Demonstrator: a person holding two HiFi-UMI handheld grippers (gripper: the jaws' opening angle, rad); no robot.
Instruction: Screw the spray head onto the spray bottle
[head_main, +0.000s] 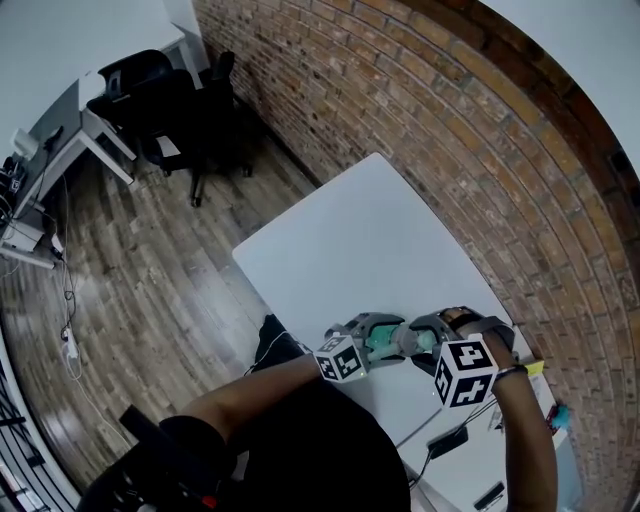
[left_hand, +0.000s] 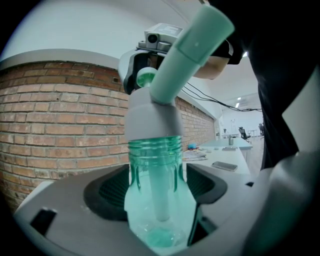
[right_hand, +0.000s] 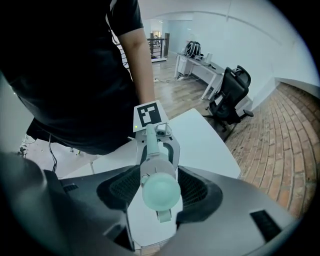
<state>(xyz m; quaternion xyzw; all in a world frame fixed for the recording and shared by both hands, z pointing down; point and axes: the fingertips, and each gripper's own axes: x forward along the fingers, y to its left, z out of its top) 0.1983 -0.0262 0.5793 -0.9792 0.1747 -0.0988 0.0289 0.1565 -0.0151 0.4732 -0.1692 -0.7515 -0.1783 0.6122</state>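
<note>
Left hand-held gripper (head_main: 385, 338) clamps spray bottle (left_hand: 160, 200); right hand-held gripper (head_main: 428, 335) spread around spray head (right_hand: 160, 187). Pinch it square, then twist.

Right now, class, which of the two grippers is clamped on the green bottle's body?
The left gripper: the green bottle sits gripped between its fingers, while the right gripper only surrounds the spray head.
</note>
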